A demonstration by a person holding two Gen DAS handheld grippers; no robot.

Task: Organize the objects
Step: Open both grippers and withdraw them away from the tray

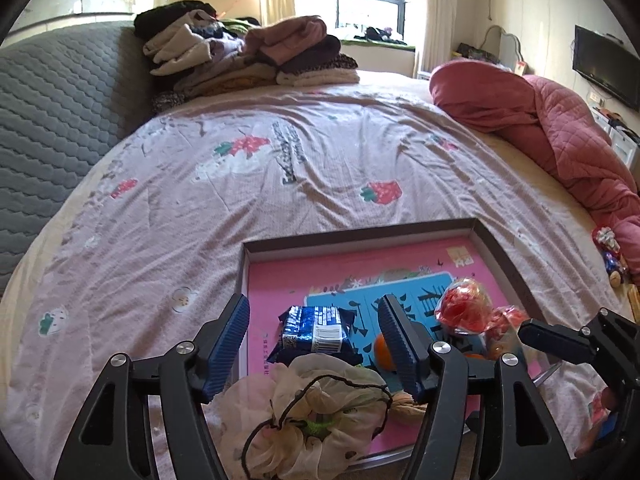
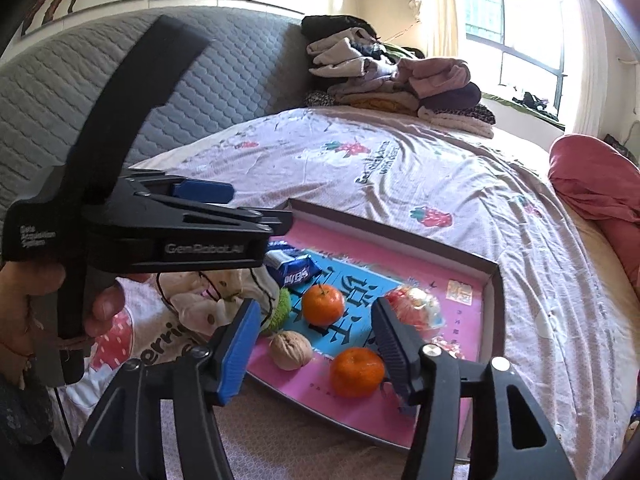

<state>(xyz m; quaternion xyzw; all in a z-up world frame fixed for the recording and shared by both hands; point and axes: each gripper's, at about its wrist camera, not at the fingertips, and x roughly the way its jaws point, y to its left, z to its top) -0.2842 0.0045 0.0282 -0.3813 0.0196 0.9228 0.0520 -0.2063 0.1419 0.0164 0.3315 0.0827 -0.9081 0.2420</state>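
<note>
Both grippers spread, nothing pinched: left gripper (image 1: 314, 350) above the blue snack packet (image 1: 314, 334); right gripper (image 2: 314, 344) over a mandarin (image 2: 356, 372) in the tray (image 2: 494, 312).

A shallow box lid (image 2: 494, 300) with a pink and blue printed floor is seen lying on a strawberry-print bedsheet (image 2: 420, 176), holding two tangerines (image 2: 323, 304) (image 2: 356, 372), a walnut (image 2: 291, 350), a blue snack packet (image 2: 294, 270) and a clear-wrapped red sweet (image 2: 416, 304). The right gripper (image 2: 312, 350) is held above the lid's near edge with jaws apart and nothing between them. The left gripper (image 2: 256, 210) is seen at left, gripped by a hand (image 2: 28, 304), above a crumpled white cloth (image 2: 208, 300).
</note>
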